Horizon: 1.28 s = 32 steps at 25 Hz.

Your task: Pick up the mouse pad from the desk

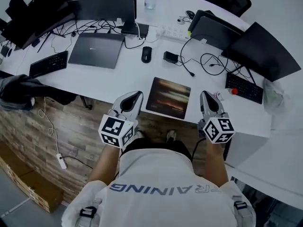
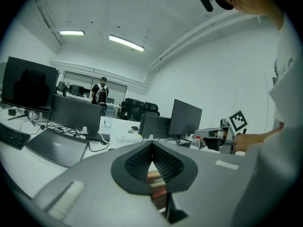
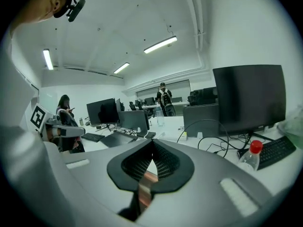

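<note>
The mouse pad (image 1: 168,97), dark with a brownish streaked print, lies flat on the white desk (image 1: 118,82) close to its front edge. My left gripper (image 1: 137,95) hovers just left of the pad over the desk edge, and its jaws are shut with nothing in them. My right gripper (image 1: 205,95) hangs just right of the pad, also shut and empty. In the left gripper view a strip of the pad (image 2: 156,182) shows through the slit behind the closed left gripper (image 2: 152,145). The right gripper view shows the pad (image 3: 146,185) the same way behind the right gripper (image 3: 152,144).
Behind the pad lie a black mouse (image 1: 147,54), a closed laptop (image 1: 97,48), a small black box (image 1: 170,57) and loose cables (image 1: 215,60). Keyboards (image 1: 49,63) (image 1: 244,87) sit left and right, with monitors at the back. A red-capped bottle (image 1: 226,93) lies beside my right gripper.
</note>
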Each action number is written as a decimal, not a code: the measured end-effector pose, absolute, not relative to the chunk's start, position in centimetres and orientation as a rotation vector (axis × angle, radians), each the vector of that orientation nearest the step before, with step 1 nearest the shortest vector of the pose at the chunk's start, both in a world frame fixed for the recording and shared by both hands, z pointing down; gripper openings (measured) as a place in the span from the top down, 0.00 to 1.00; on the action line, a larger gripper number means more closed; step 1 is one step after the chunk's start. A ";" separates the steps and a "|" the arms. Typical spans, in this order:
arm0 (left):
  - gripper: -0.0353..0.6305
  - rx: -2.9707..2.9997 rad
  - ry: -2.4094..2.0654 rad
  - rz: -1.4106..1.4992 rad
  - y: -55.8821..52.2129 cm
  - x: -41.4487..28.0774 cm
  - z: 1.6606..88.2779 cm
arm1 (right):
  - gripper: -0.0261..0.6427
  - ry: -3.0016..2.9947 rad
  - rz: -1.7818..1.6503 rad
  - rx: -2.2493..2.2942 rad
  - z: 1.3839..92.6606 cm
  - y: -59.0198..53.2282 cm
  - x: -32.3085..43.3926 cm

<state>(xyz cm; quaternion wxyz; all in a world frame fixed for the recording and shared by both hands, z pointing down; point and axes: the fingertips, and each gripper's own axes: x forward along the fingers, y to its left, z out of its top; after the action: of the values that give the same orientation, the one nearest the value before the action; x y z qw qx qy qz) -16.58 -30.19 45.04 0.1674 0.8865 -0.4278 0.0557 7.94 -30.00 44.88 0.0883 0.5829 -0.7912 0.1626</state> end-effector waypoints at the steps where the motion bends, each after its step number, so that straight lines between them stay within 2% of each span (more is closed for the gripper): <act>1: 0.95 2.529 -1.206 0.157 -30.4 -16.1 44.8 | 0.94 -2.347 0.492 1.745 44.9 -29.8 8.4; 8: 0.95 2.510 -1.208 0.173 -30.3 -13.3 44.7 | 0.94 -2.338 0.552 1.710 46.6 -29.5 10.8; 11: 0.95 2.476 -1.234 0.200 -29.8 -12.7 45.2 | 0.90 -2.350 0.555 1.630 47.7 -29.8 10.8; 16: 0.95 2.448 -1.273 0.235 -29.0 -11.9 45.3 | 0.76 -2.352 0.593 1.516 50.1 -29.9 10.5; 21: 0.95 2.427 -1.301 0.254 -28.5 -11.9 45.7 | 0.48 -2.332 0.603 1.415 52.2 -29.5 9.4; 24: 0.95 2.413 -1.303 0.250 -28.2 -11.9 45.8 | 0.35 -2.334 0.582 1.406 52.2 -29.3 9.3; 27: 0.95 2.414 -1.296 0.243 -27.9 -11.7 45.7 | 0.29 -2.303 0.590 1.338 53.5 -28.8 8.8; 32: 0.95 2.403 -1.286 0.254 -27.4 -11.6 46.1 | 0.27 -2.158 0.616 1.135 60.6 -26.9 7.3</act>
<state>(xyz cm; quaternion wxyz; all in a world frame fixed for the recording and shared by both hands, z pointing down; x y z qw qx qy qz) -11.60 -27.38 46.12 0.2011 0.8600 -0.4602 0.0909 7.26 -26.90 60.64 0.3080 0.4294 -0.8163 0.2332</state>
